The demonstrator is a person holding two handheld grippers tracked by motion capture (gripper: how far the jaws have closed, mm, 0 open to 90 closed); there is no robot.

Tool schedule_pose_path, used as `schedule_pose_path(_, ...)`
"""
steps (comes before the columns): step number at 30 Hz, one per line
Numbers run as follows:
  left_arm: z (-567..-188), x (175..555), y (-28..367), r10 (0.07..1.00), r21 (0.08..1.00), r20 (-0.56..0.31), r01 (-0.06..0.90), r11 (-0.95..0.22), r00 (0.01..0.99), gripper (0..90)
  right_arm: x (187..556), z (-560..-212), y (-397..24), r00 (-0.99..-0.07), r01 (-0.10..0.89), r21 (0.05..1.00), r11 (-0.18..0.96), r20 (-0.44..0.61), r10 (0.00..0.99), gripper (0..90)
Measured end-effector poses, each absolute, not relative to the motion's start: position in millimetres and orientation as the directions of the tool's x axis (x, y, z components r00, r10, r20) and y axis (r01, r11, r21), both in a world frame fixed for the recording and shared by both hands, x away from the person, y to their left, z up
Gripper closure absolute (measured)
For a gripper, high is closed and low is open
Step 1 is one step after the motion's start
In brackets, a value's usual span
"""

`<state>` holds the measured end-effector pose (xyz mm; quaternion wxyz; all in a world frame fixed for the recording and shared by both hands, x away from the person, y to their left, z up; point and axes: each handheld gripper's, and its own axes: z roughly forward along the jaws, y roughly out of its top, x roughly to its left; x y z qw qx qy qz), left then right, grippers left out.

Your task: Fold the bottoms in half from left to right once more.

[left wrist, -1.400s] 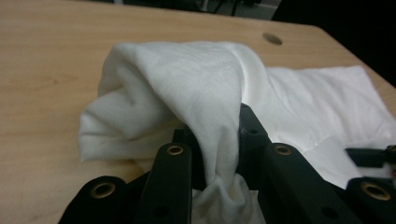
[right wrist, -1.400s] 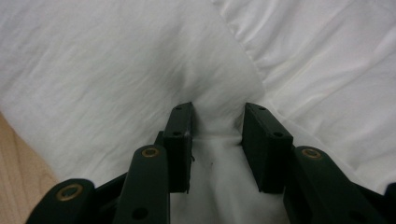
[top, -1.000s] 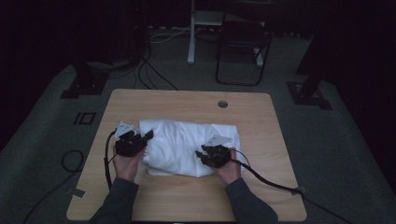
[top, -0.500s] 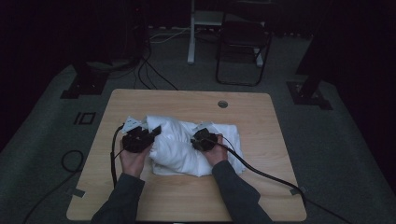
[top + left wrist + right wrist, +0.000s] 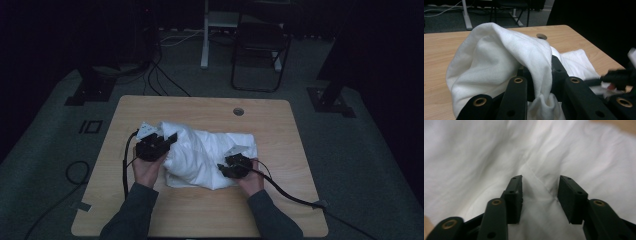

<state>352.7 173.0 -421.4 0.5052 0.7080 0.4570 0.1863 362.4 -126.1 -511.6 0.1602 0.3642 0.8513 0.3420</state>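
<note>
A white cloth (image 5: 205, 150) lies bunched on the wooden table (image 5: 210, 210). My left gripper (image 5: 167, 139) is at the cloth's left edge, shut on a raised fold. In the left gripper view that fold of white cloth (image 5: 499, 55) drapes over and between the jaws of my left gripper (image 5: 539, 75). My right gripper (image 5: 226, 168) rests at the cloth's front right part. Its jaws have just been opening. In the right gripper view, my right gripper (image 5: 540, 186) has its jaws apart over the cloth (image 5: 474, 157), with a low crease between them and the pads clear of it.
A round cable hole (image 5: 238, 111) sits near the table's far edge. Black cables trail from both grippers across the table and onto the grey floor. A dark chair (image 5: 260, 50) and a white post (image 5: 204, 35) stand beyond the table.
The left gripper has carried the cloth's left edge up and to the right. The right gripper moved in toward the middle, then drew back to the front right. The cloth is more bunched.
</note>
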Motion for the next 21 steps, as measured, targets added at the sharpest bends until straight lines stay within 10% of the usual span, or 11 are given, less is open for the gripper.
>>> schedule_pose_path(11,-410,353,154,0.817,0.899,-0.150,0.420,-0.121,0.557,79.7,358,-522,-75,-0.742,0.459,0.737,0.496,0.012,0.670,55.2)
schedule_pose_path(21,-409,351,144,0.800,0.899,-0.134,0.412,-0.150,0.585,79.6,353,-521,-146,-0.602,0.559,0.707,0.433,-0.014,0.798,53.7)
